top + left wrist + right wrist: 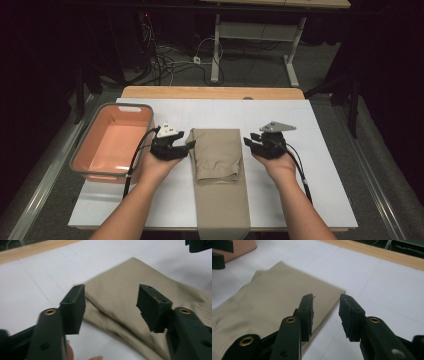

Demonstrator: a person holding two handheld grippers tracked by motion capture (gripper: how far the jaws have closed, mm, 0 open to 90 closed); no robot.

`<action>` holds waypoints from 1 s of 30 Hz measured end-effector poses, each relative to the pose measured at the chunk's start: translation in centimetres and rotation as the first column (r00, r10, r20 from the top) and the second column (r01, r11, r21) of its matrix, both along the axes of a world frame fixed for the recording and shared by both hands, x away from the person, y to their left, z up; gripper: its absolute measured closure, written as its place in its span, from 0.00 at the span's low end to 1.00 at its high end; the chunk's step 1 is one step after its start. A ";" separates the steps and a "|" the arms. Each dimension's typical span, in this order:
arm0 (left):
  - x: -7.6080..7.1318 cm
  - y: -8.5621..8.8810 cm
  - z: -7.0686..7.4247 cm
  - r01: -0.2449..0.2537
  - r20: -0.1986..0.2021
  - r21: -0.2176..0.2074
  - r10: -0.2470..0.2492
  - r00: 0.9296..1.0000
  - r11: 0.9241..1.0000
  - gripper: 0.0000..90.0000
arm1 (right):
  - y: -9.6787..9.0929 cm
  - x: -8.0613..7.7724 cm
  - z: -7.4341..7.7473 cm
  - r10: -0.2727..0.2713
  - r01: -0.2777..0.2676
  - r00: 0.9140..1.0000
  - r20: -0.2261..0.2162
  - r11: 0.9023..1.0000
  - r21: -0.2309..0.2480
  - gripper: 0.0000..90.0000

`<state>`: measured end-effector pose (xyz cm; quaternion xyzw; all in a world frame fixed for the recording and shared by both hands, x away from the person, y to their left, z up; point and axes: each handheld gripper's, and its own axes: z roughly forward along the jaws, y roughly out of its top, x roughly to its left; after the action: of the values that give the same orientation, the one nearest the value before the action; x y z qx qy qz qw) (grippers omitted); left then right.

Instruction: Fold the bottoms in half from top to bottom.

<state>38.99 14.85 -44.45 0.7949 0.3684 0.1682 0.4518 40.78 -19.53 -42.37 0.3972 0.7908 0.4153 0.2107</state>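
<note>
A tan folded cloth (218, 150) lies down the middle of the white table sheet (325, 170), and its near end hangs over the front edge. My left gripper (189, 146) hovers at the cloth's left edge. In the left gripper view, that gripper (111, 288) is open over the cloth's (117, 312) folded corner, with nothing pressed between the pads. My right gripper (248, 142) hovers just off the cloth's right edge. It (326, 297) stands open with a narrower gap, above the cloth's (274, 295) far right corner.
A salmon-coloured basin with a grey rim (125, 106) stands empty at the table's left, close to my left hand. A wooden strip (210, 92) borders the far edge. Beyond it are cables and a desk frame on the floor.
</note>
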 end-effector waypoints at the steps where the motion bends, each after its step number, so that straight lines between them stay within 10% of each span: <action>1: -1.1 0.3 -0.3 0.009 0.011 0.003 -0.009 1.000 1.000 0.36 | -0.3 -1.1 -0.2 0.007 -0.007 1.000 0.001 1.000 0.000 0.72; 8: -7.8 1.8 -2.2 0.046 0.028 -0.035 -0.045 0.999 0.998 0.15 | -2.4 -9.8 -2.6 0.050 -0.050 0.998 -0.023 0.999 0.009 0.73; 16: -9.2 2.0 -3.5 0.070 0.043 -0.066 -0.067 0.997 0.995 0.00 | -2.1 -17.2 -4.7 0.132 -0.130 0.990 -0.053 0.991 0.033 0.79; 20: -9.5 1.5 -3.8 0.107 0.058 -0.026 -0.105 0.993 0.994 0.00 | -1.3 -18.7 -5.3 0.153 -0.150 0.988 -0.038 0.985 0.081 0.80; 30: -9.9 1.4 -3.9 0.111 0.094 -0.013 -0.109 0.990 0.994 0.00 | 0.3 -18.5 -6.9 0.160 -0.158 0.986 -0.057 0.987 0.026 0.77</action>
<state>29.04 16.26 -48.36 0.8011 0.3040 0.1765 0.4843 22.32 -19.20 -49.24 0.3472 0.8214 0.4272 0.1493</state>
